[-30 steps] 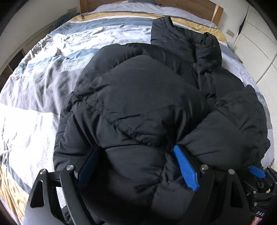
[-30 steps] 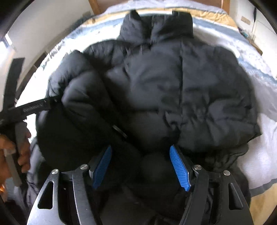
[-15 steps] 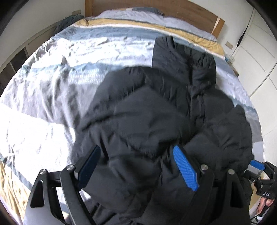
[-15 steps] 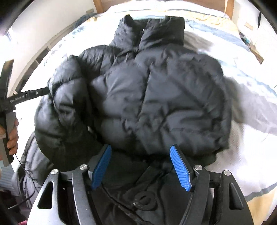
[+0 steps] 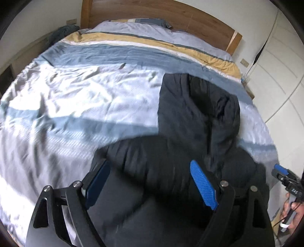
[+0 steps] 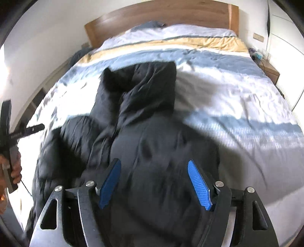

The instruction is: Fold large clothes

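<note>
Now the black puffer jacket (image 5: 197,121) lies bunched on the striped bedspread (image 5: 76,106).

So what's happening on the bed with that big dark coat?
A person is folding a black puffer jacket on a striped blue, white and yellow duvet, with a handheld two-finger gripper in each hand. Jacket fabric bulges between the blue pads of the left gripper and the right gripper. The right one's jaws have just been opening. The collar points toward the wooden headboard.
</note>
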Tool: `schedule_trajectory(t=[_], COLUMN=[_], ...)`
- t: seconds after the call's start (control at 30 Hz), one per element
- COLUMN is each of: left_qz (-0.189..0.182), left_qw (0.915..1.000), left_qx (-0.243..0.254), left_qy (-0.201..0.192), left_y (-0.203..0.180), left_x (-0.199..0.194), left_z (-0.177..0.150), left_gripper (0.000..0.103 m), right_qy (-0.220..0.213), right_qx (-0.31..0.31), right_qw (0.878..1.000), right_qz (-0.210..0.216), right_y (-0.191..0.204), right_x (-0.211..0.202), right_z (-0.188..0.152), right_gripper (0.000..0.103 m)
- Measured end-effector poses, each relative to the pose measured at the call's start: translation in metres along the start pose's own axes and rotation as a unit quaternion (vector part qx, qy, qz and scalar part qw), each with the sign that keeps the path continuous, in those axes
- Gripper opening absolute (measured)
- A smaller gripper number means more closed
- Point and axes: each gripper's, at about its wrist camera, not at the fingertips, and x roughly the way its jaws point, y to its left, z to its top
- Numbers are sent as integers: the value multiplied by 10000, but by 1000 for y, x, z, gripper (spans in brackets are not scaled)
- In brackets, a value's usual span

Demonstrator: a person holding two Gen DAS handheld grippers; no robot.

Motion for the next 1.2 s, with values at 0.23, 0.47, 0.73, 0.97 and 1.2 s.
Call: schedule_trajectory(t=[0.23,0.47,0.73,0.97,1.2], left_qz=[-470,-936,-1371,-1122,-1109], left_qw=[9979,9882,9774,9836,9866], left_qx=[-427,-1212,-1599,-1272,-1077], left_qy=[81,73,178,607,526], left_y=[7,17,10,-12,-17], left_x=[79,152,199,222,199], left_z=[67,99,103,102,102], left_gripper=[86,86,86,29,8], right_qy=[-236,-227,-345,-92,-25], right_qx=[533,1028,1372,1446,899], right_qw=[9980,9936,9887,9885,9958], right_qz=[234,401,504,430,178], right_y=[-29,-37,-44,-34,-13], right_x=[65,128,172,204,186], right_z=[73,124,151,164,169], right_gripper=[75,82,87,45,11])
